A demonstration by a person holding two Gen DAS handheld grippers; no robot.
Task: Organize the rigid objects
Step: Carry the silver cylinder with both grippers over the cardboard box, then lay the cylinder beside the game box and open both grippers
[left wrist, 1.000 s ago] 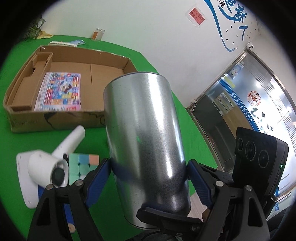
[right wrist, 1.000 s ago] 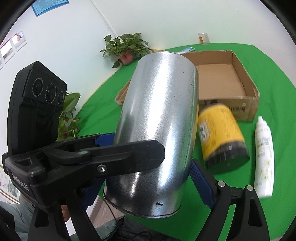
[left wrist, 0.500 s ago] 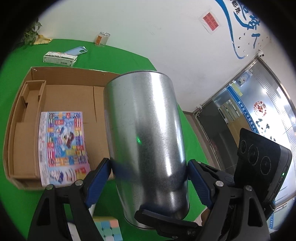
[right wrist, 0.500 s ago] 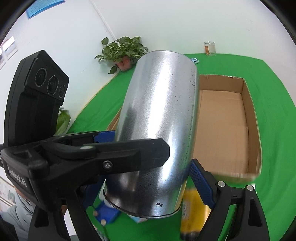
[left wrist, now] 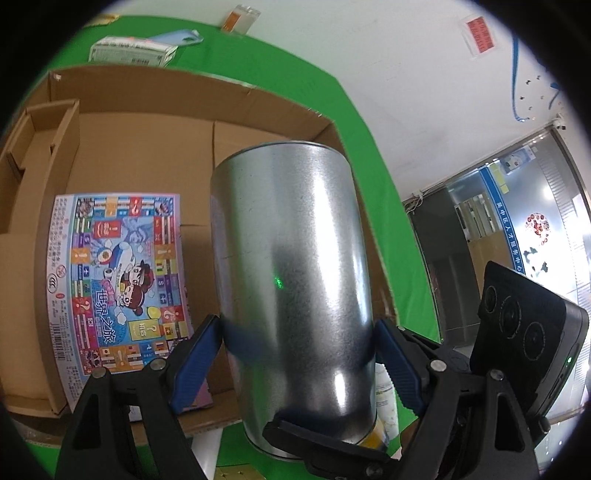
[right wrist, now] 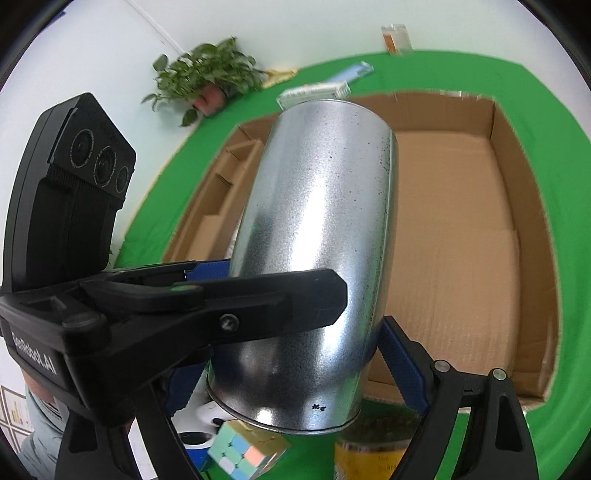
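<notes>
Worktop (left wrist: 373,206): green cover, running from under the grippers out to a white wall; glass doors at 3 o'clock in the left wrist view.
Left gripper (left wrist: 297,354): at 6 o'clock in its own view; blue-padded jaws set wide and clamped on the lower part of the metal can (left wrist: 291,277), one pad pressing each side.
Right gripper (right wrist: 291,350): jaws likewise wide and clamped on the same can (right wrist: 314,266); one blue pad plain against the can's side at 5 o'clock, the other mostly hidden behind the left gripper's black finger crossing at 9 o'clock.
Metal can: silver, plain, held off the surface between both grippers, tilted away from the cameras, its far end over the near part of the cardboard box (left wrist: 266,110).
Below the can: pastel puzzle cube (right wrist: 247,452) at 6 o'clock in the right wrist view; yellow jar (right wrist: 369,446) just beside it toward 5 o'clock, blurred.
Cardboard box: open, shallow, lying on the green cover; cardboard divider along its 9 o'clock side.
Board game (left wrist: 118,277): flat on the box floor, at 9 o'clock of the can.
Beyond the box: small white carton (left wrist: 131,55) and blue phone case (left wrist: 177,37) toward 11 o'clock; clear container (left wrist: 236,18) by the wall at 12.
Far corner: potted plant (right wrist: 207,81) at 11 o'clock in the right wrist view.
</notes>
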